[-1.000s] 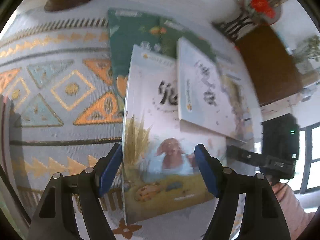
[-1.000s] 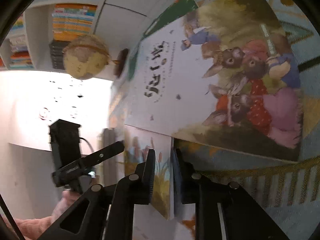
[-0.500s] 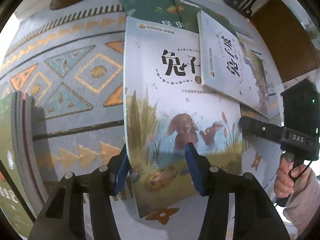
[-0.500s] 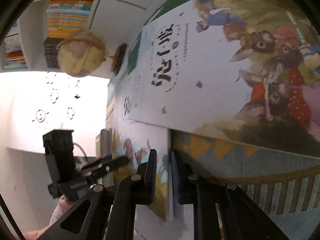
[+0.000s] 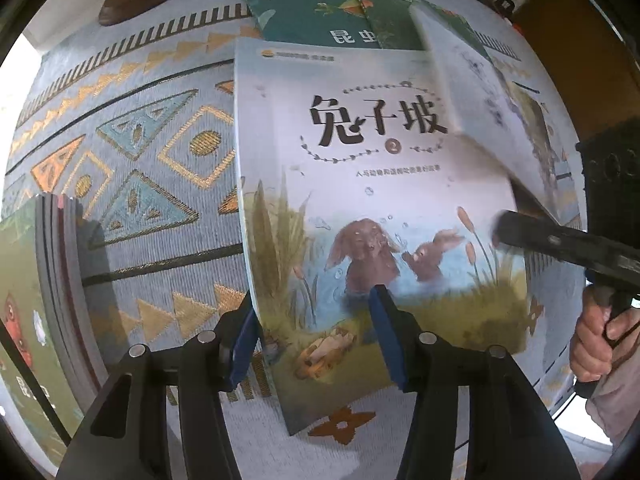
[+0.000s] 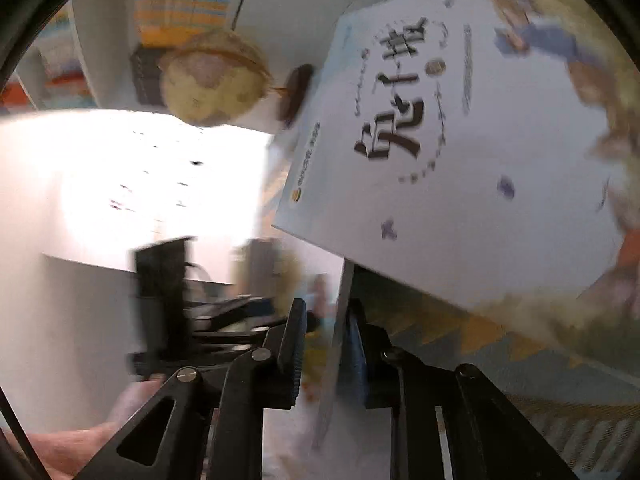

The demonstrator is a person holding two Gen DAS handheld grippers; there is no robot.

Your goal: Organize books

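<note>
On the rug: rabbit book (image 5: 360, 184) lies flat on the patterned rug (image 5: 132, 168), its left edge between the blue pads (image 5: 386, 340) of the left gripper (image 5: 312, 340).
Left gripper: half apart, jaws astride the book's lower left edge; I cannot tell if the pads press it.
Right gripper (image 6: 326, 356): nearly together on the thin right edge of this book, after closing a little more just now.
Second book (image 6: 460, 152): raised, tilted, overlapping the first.
Doing it well: I think lift both edges evenly, so the cover does not bend.
Writing: title "兔子坡", number 2; green book (image 5: 316, 16) shows "昆虫".
</note>
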